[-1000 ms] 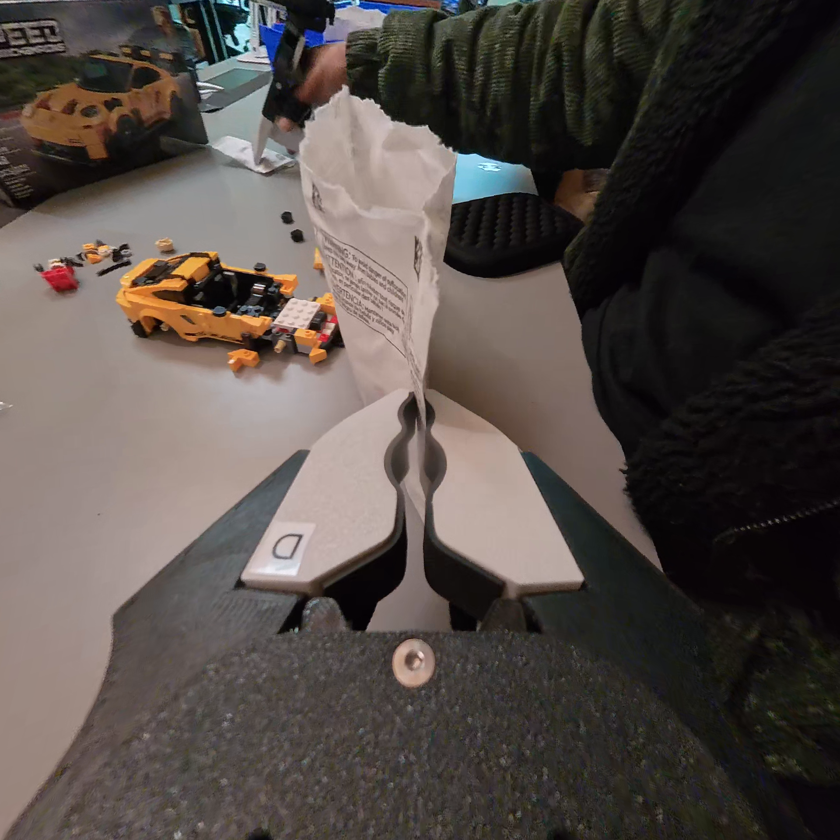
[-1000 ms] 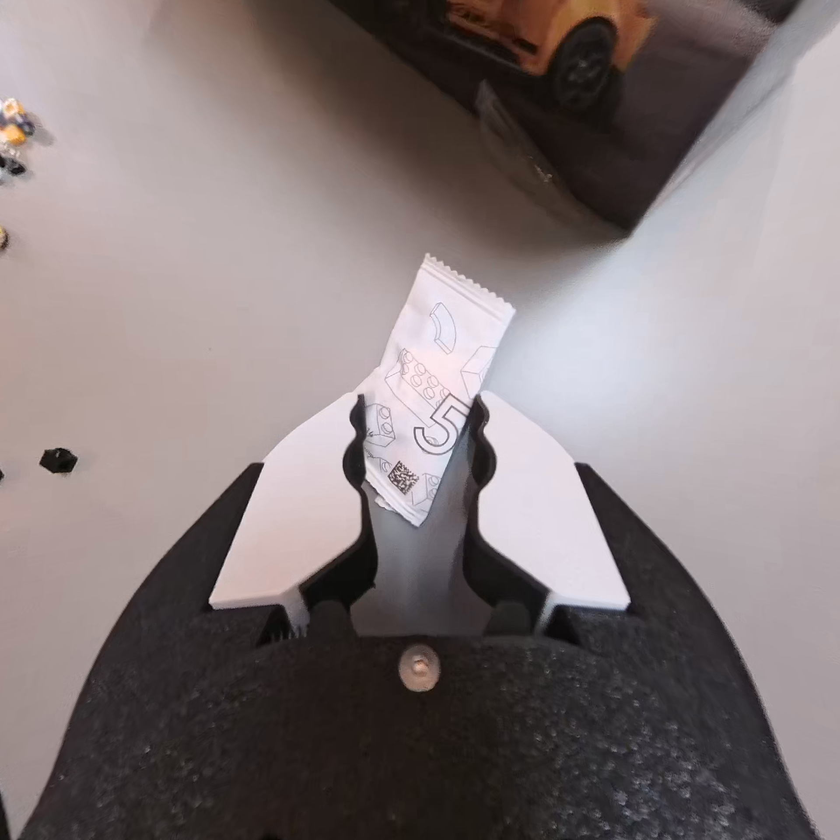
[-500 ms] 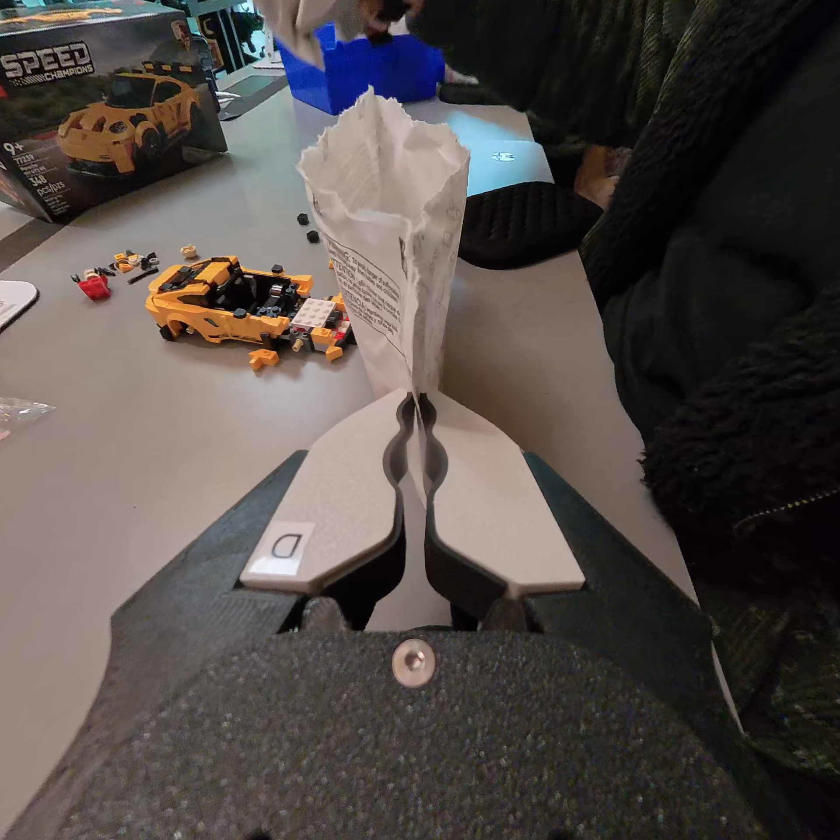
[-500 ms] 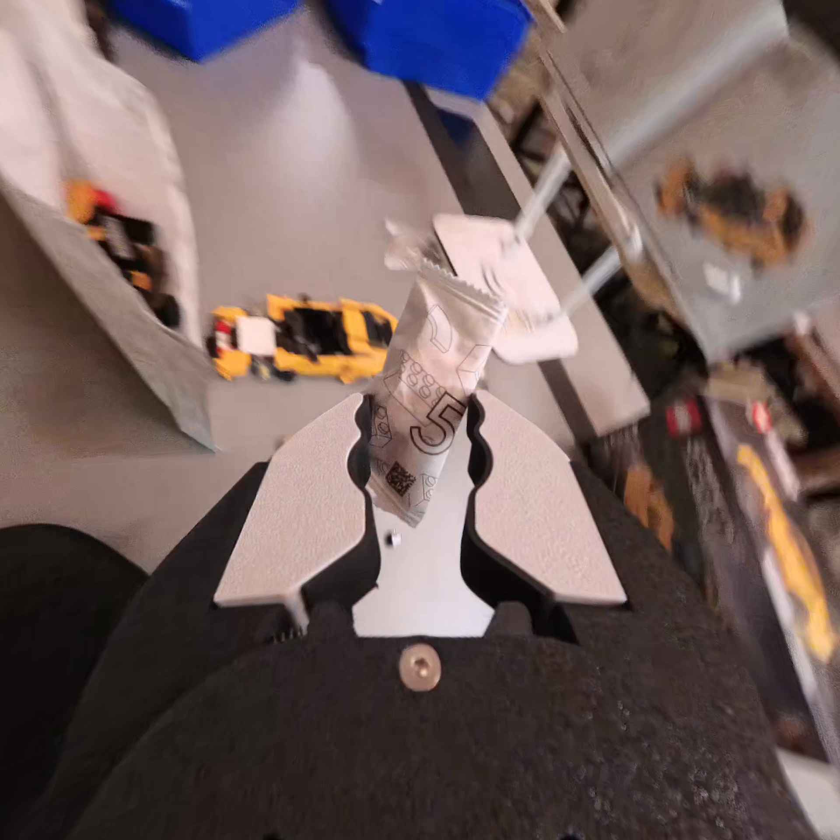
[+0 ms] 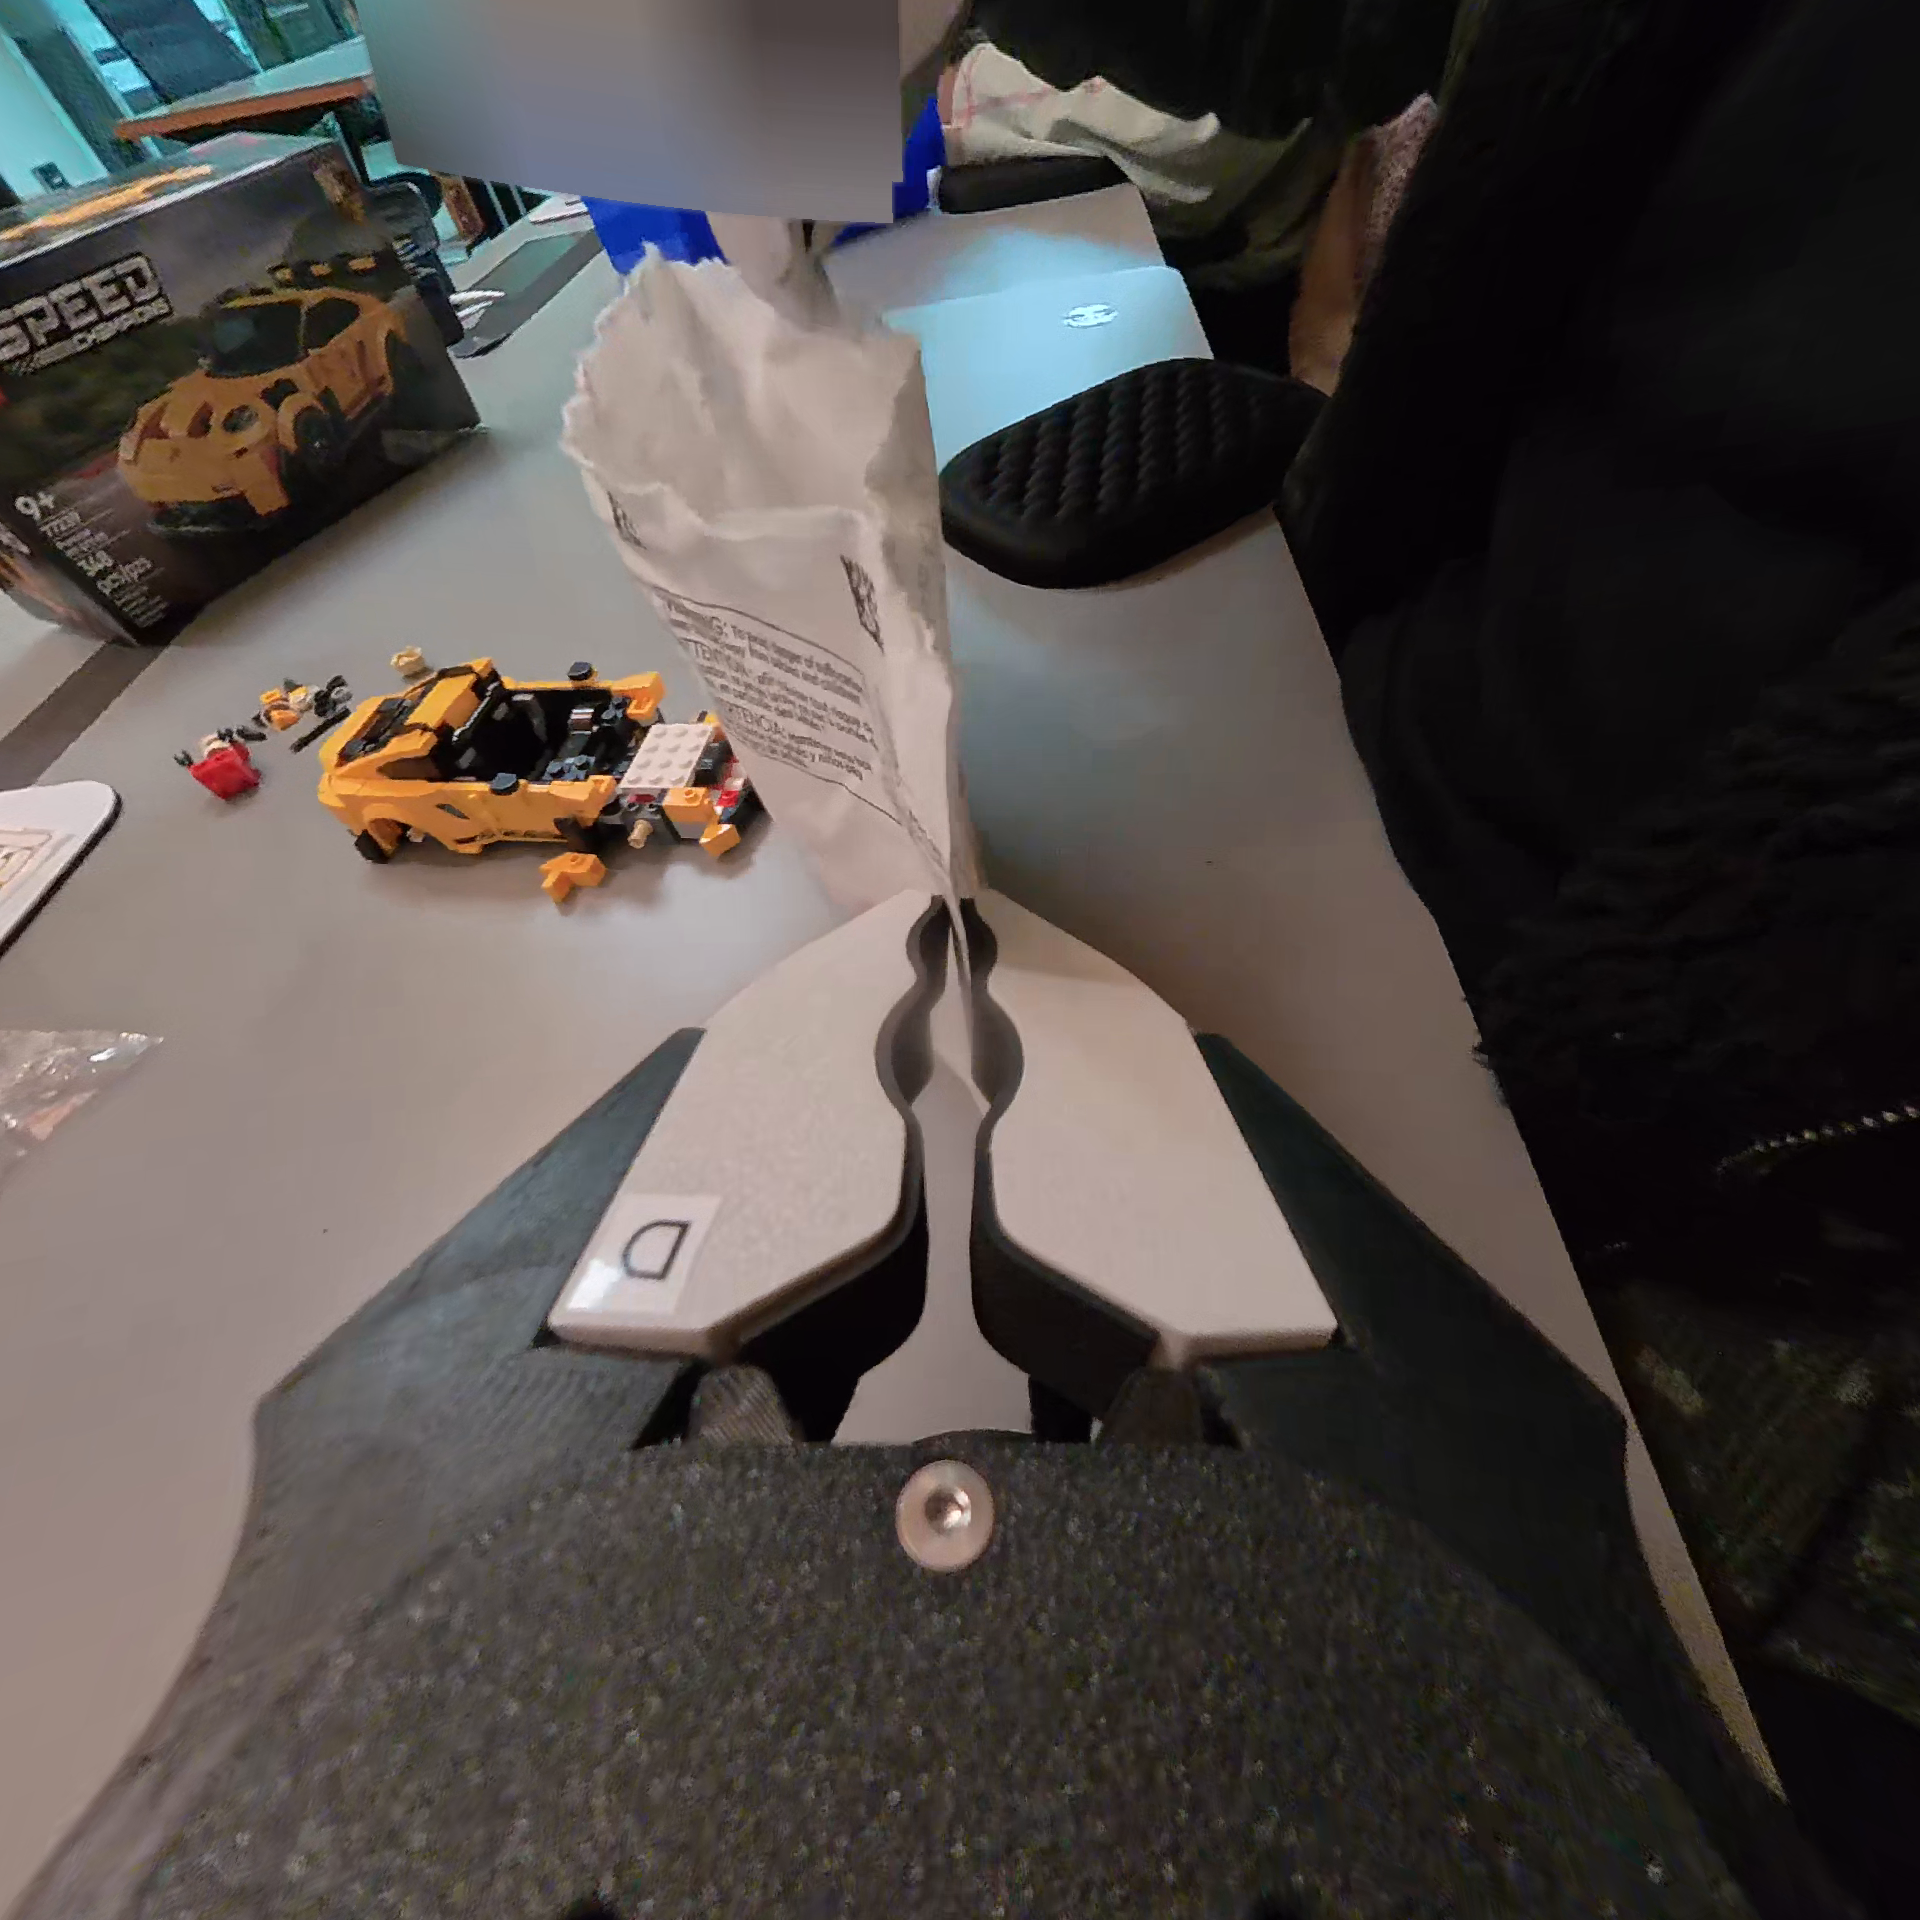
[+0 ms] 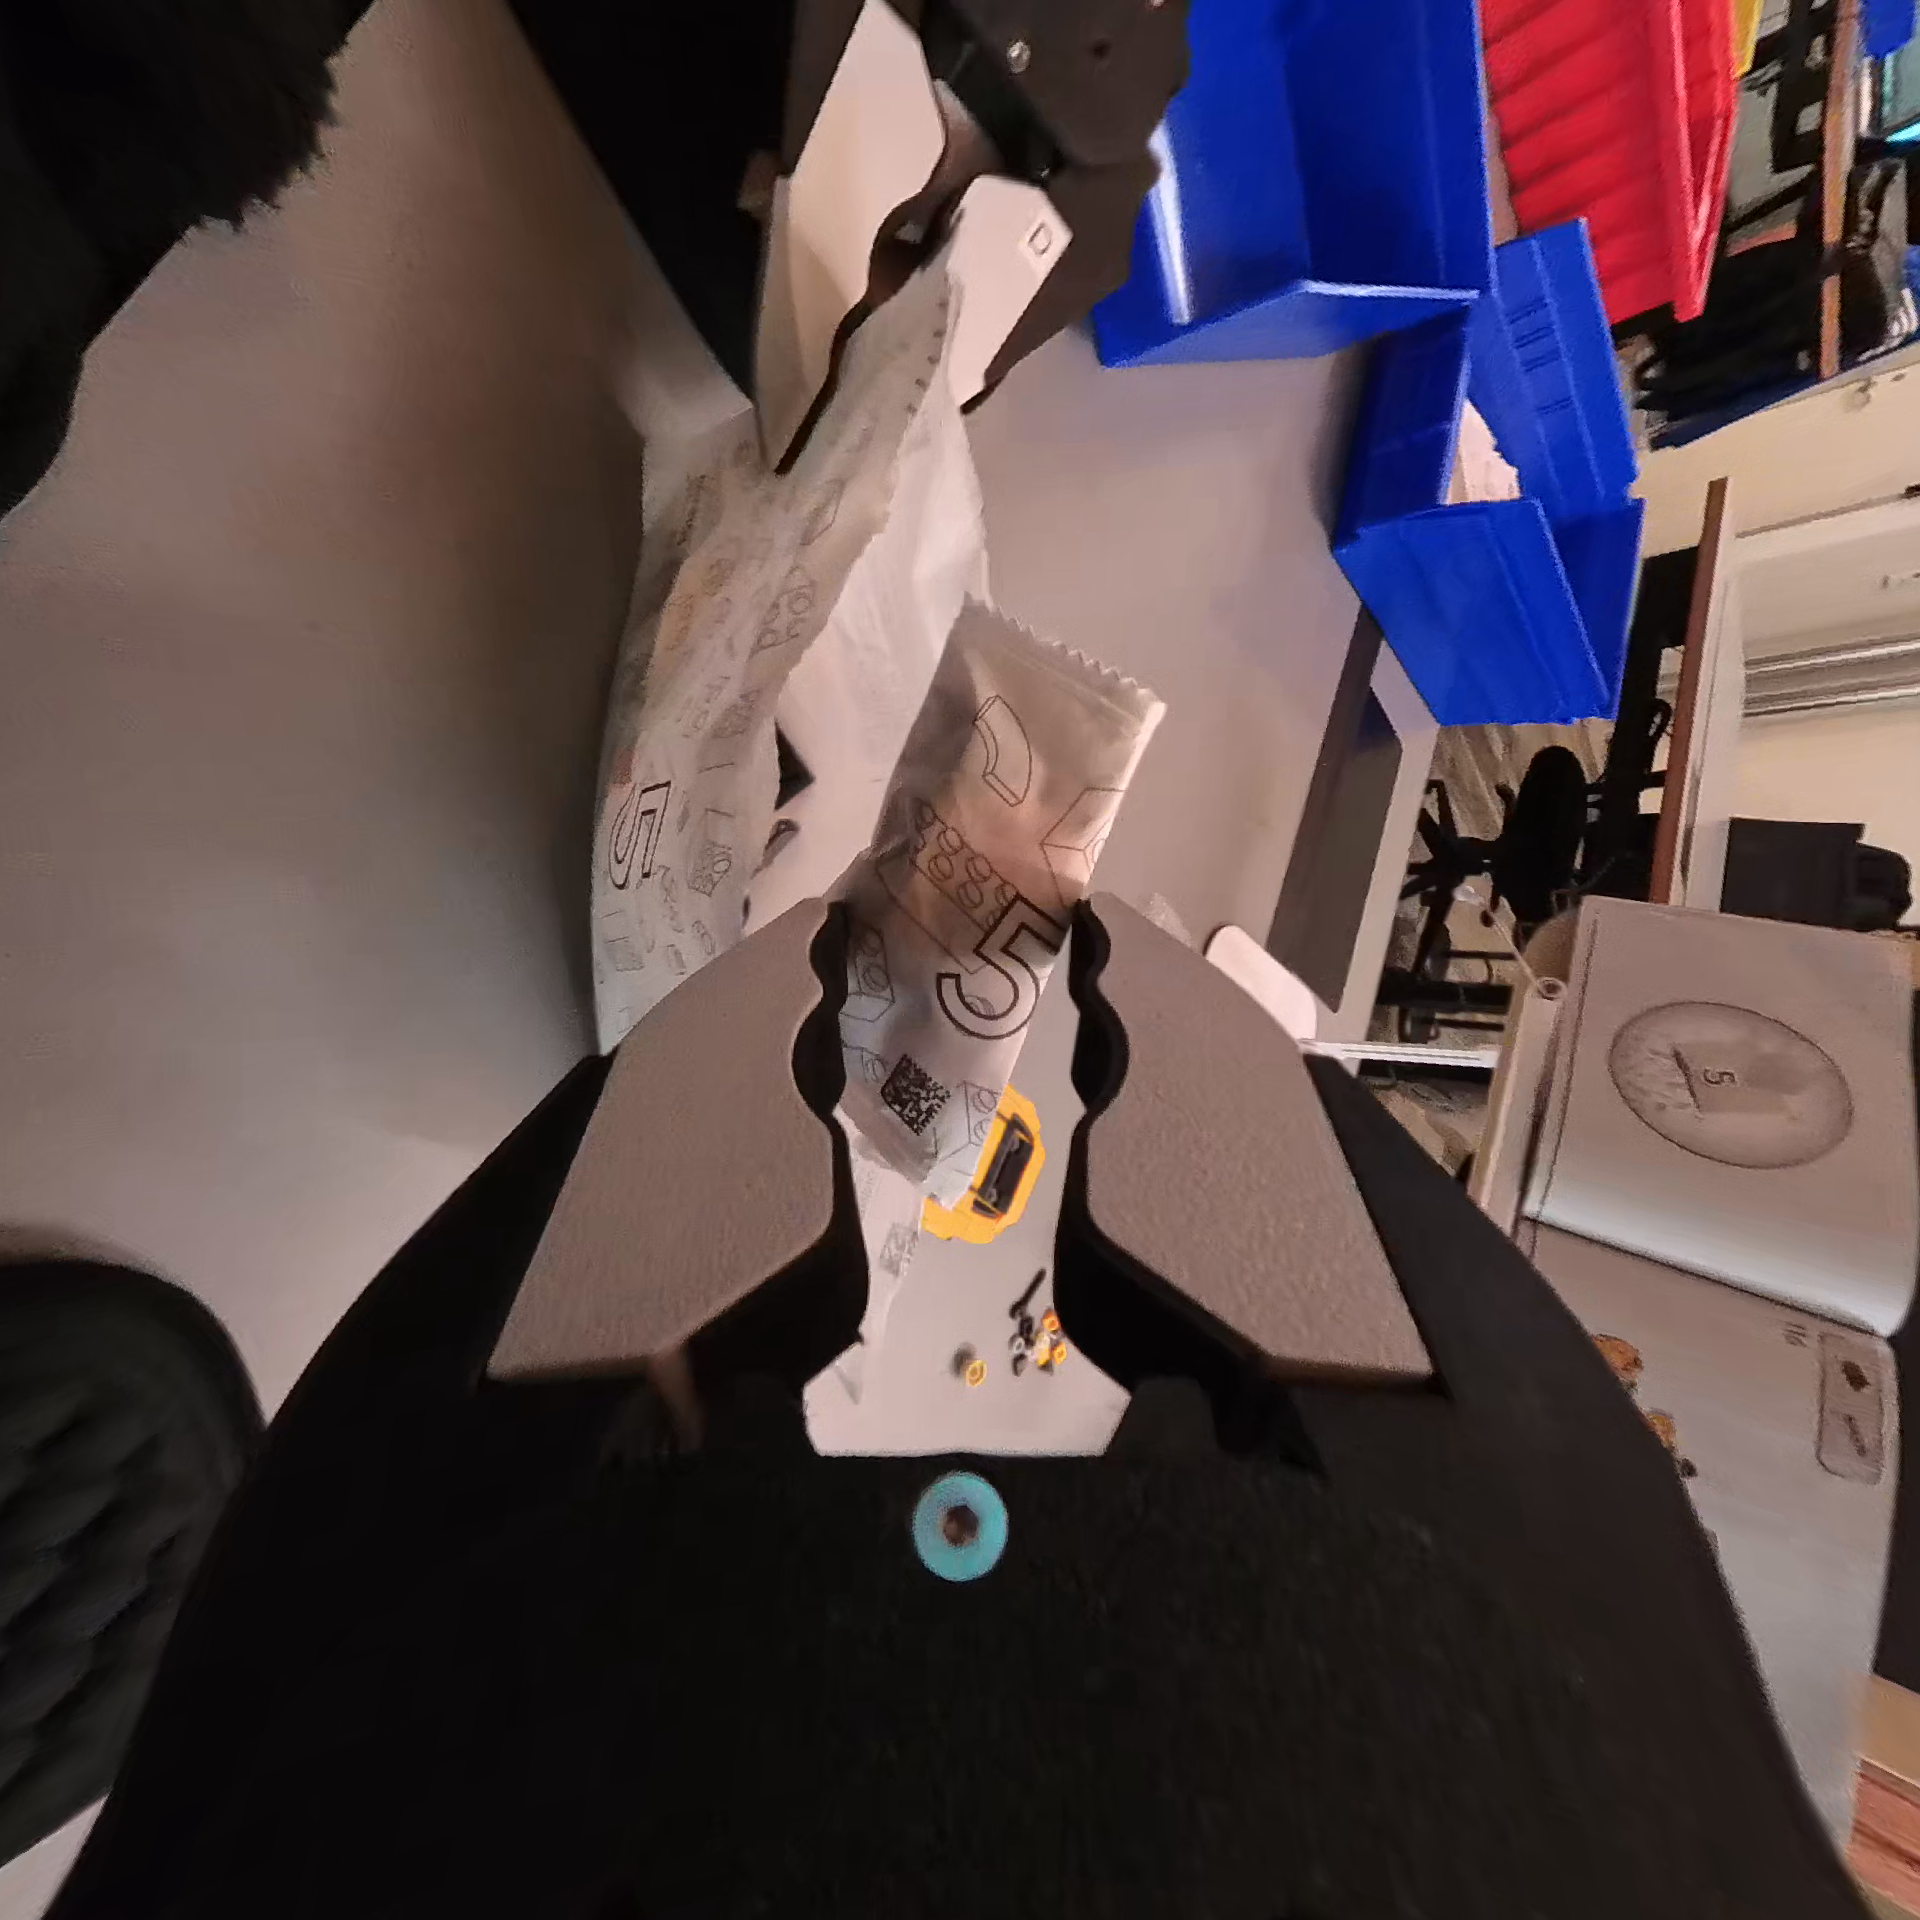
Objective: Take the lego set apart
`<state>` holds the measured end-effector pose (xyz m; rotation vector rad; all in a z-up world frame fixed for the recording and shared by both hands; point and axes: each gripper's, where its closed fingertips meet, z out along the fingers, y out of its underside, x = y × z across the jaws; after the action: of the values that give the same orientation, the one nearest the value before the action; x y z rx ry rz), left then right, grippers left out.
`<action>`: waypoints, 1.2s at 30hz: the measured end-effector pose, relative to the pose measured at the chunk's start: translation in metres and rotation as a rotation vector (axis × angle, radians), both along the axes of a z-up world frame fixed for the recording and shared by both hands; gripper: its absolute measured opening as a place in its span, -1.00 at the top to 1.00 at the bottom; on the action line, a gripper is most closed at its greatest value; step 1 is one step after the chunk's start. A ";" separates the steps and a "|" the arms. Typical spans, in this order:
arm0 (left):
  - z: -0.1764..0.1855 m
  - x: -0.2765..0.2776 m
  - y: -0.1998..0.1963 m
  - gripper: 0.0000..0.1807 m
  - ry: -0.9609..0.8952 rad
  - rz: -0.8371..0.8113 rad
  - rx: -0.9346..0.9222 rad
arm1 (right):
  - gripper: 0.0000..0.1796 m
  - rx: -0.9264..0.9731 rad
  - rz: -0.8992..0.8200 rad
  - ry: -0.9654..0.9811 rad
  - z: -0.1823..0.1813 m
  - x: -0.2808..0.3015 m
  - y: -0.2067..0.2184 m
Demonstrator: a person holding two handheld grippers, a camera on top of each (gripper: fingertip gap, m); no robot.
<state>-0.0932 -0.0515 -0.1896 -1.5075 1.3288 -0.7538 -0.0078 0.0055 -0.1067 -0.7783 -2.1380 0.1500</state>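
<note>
My left gripper [image 5: 951,914] is shut on the bottom edge of a large white paper bag [image 5: 769,540], which stands upright with its torn mouth open at the top. My right gripper [image 6: 956,920] is shut on a small white printed packet [image 6: 997,810] and holds it close to the bag [image 6: 717,675]. The left gripper also shows at the top of the right wrist view [image 6: 914,260]. A partly stripped yellow lego car [image 5: 488,769] sits on the grey table to the left of the bag, with loose pieces [image 5: 281,717] beside it.
The lego box [image 5: 208,416] stands at the back left. A clear plastic bag [image 5: 52,1070] and a white card [image 5: 42,842] lie at the left edge. A laptop [image 5: 1049,332] and black mesh pad [image 5: 1122,468] sit behind the bag. Blue bins [image 6: 1455,364] stand beyond. A dark fleece sleeve [image 5: 1662,727] fills the right. About 15 cm separates my left fingertips from my right. Left tips and right tips are each some 20 cm from the partly stripped yellow lego car [image 5: 488,769].
My right gripper has swung with the small packet from over the bare table near the box to beside the bag. My left gripper still holds the bag and has shifted slightly.
</note>
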 end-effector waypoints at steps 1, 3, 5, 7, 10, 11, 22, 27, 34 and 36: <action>0.000 0.001 -0.002 0.99 0.004 -0.008 0.013 | 0.54 0.007 0.003 -0.013 -0.004 0.001 -0.002; 0.000 0.003 -0.005 1.00 0.015 -0.021 0.037 | 0.54 0.027 0.003 -0.032 -0.009 0.002 -0.002; 0.000 0.003 -0.005 1.00 0.022 -0.023 0.041 | 0.54 0.048 0.005 -0.049 -0.011 0.002 -0.001; -0.001 0.003 -0.003 1.00 0.022 -0.013 0.036 | 0.54 0.060 0.008 -0.082 -0.015 0.002 -0.001; -0.001 0.001 -0.001 0.99 0.020 0.003 0.019 | 0.54 0.069 0.024 -0.119 -0.023 -0.001 -0.004; -0.001 0.001 -0.001 0.99 0.018 0.007 0.014 | 0.54 0.069 0.025 -0.125 -0.025 -0.002 -0.005; 0.000 0.000 0.003 0.99 0.008 0.026 0.003 | 0.45 -0.098 0.002 -0.005 -0.001 -0.001 -0.008; 0.000 -0.002 0.004 0.99 0.010 0.038 0.006 | 0.53 -0.279 -0.064 0.145 0.027 0.003 0.006; 0.001 -0.013 0.019 1.00 0.025 0.131 0.039 | 0.64 -0.475 -0.330 0.286 0.033 -0.007 0.089; 0.001 -0.017 0.026 1.00 0.032 0.177 0.050 | 0.65 -0.453 -0.399 0.297 0.023 -0.022 0.121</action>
<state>-0.1102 -0.0259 -0.1889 -1.5795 1.2104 -0.5820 -0.0294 0.1270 -0.0837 -1.3380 -1.6473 0.5152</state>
